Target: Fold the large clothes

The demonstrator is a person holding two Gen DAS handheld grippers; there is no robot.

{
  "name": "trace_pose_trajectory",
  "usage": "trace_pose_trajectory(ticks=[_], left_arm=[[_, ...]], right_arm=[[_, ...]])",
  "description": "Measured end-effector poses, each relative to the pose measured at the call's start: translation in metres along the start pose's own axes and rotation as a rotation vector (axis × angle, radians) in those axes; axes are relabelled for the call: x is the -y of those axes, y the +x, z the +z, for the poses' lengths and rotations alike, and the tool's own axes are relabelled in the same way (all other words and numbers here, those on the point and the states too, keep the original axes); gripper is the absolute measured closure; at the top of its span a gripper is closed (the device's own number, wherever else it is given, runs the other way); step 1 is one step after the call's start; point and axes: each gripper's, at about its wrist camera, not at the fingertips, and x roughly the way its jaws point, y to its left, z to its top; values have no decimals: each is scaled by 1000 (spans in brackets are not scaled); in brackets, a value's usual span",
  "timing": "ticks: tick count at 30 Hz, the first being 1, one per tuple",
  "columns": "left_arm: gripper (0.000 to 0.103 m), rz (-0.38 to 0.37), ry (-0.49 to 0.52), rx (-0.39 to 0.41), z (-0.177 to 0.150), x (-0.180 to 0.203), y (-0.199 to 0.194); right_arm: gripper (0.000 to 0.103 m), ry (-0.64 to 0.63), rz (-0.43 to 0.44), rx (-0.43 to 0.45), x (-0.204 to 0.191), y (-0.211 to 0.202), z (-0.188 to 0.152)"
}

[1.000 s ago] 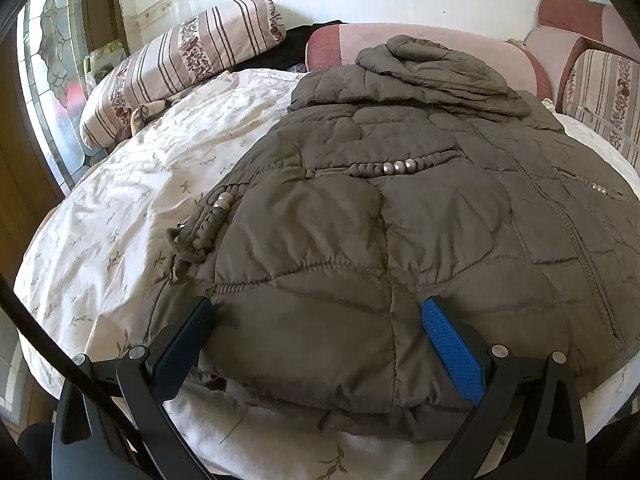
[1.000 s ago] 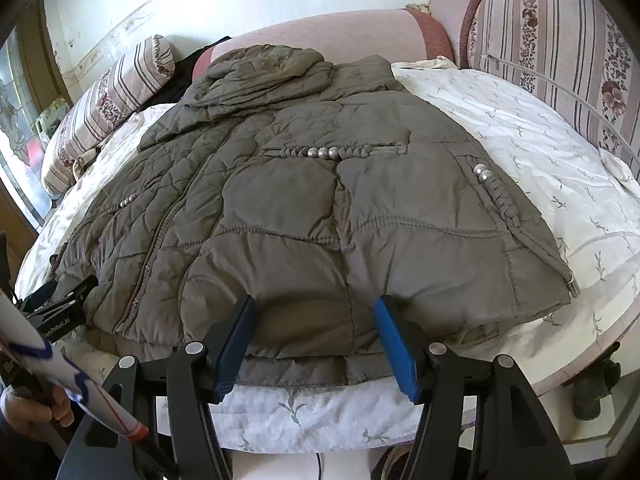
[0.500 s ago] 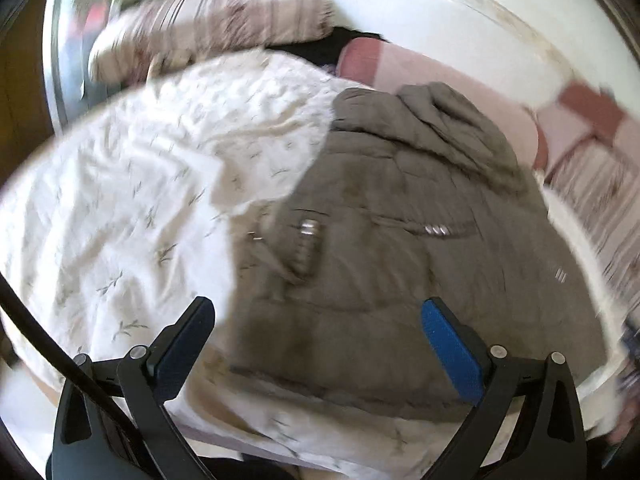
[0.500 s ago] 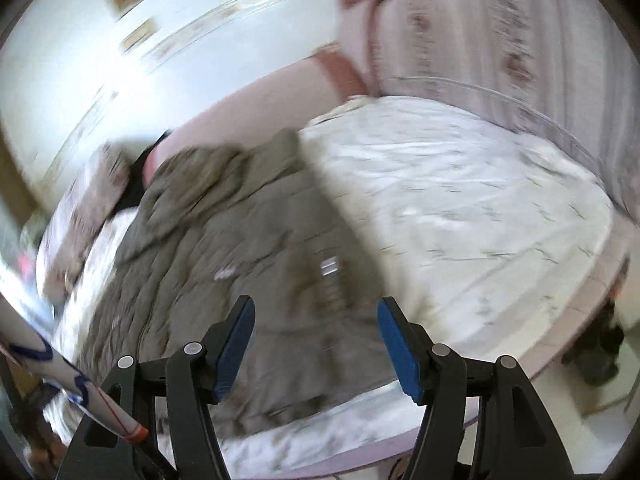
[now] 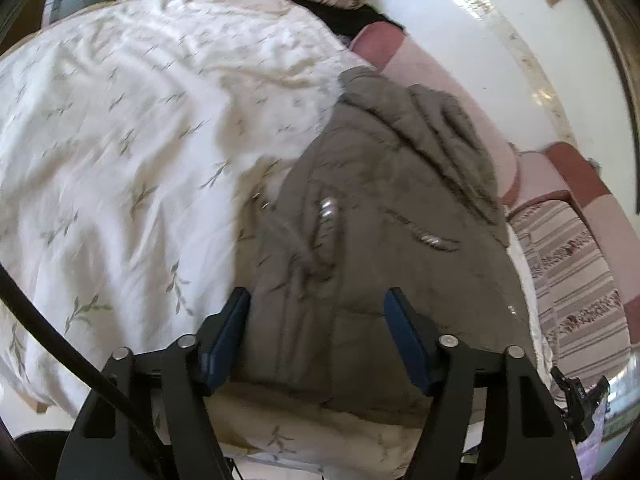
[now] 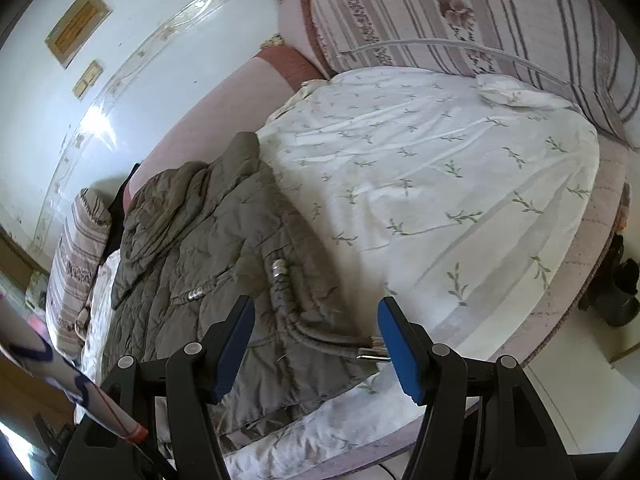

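Observation:
A large olive-brown quilted jacket [image 5: 384, 216] lies spread flat on a bed with a white leaf-print sheet [image 5: 120, 152], hood toward the pink headboard. My left gripper [image 5: 318, 338] is open and empty over the jacket's near-left hem corner. In the right wrist view the same jacket [image 6: 200, 248] lies at left, with a braided drawstring [image 6: 316, 336] ending in a metal tip at its near-right corner. My right gripper [image 6: 316, 354] is open and empty, just above that corner and drawstring.
Striped floral cushions [image 6: 460, 20] and a pink padded headboard [image 5: 440, 72] ring the bed. A striped bolster [image 6: 76, 248] lies at the far left. The bed edge [image 6: 560, 300] drops to a pale floor with dark shoes [image 6: 616, 292]. Bare sheet [image 6: 440, 184] lies right of the jacket.
Both grippers swung outward from the middle of the hem: the left toward the jacket's left corner, the right toward its right corner. The left gripper's jaws stand somewhat closer together. The jacket has not moved.

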Motion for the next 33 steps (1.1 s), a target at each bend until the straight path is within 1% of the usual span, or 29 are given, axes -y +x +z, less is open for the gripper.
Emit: trace_pose_trajectory(ticks=[1,4,5,7,10,11,13,16,18,19,21,22,25,27,29,30,31,32,33], left_arm=[[49,11,-11,11,-1,-2,-1],[49,10,-40,16,-6,-4,-3],[49,15,-31,20,-10,-2,-4],[47,17,31,8,-21,14,-1],[46,-45,90,-27,-32,33,5],[46,-44,106,-31,-35,38,8],[46,-25,129,-10,-35,41,8],[46,-18,91,26,-30,35,6],[46,-17,75,26,-28,31,8],[46,-12,79,26,-28,32,10],[46,-4,97,33,-30,35,8],[46,-2,103,32,-30,36,10],[46,-5,97,33,-30,34,10],[46,-2,100,34,-30,34,10],[46,1,104,35,-30,35,11],[46,8,111,36,-30,35,12],[46,11,117,37,-31,36,11],[46,15,124,38,-32,37,11],[46,20,131,40,-32,38,11]], right_arm=[[35,14,0,3,4,-1,1],[35,41,-7,10,13,-2,4],[35,56,-10,11,17,-1,5],[35,87,-9,2,23,1,6],[35,137,7,-19,29,5,4],[35,146,10,-24,29,7,4],[35,147,7,-22,28,8,4],[35,151,-2,-28,29,12,3],[35,175,14,-56,33,21,2],[35,181,22,-68,34,25,1],[34,161,11,-61,29,26,0],[34,148,22,-65,26,27,-1],[32,143,118,-121,15,35,-14],[32,115,163,-143,3,37,-23],[32,115,303,-240,-11,46,-38],[32,103,321,-263,-18,49,-45],[35,69,302,-251,-25,48,-49],[45,27,270,-212,-32,43,-50],[52,18,262,-193,-33,41,-49]])
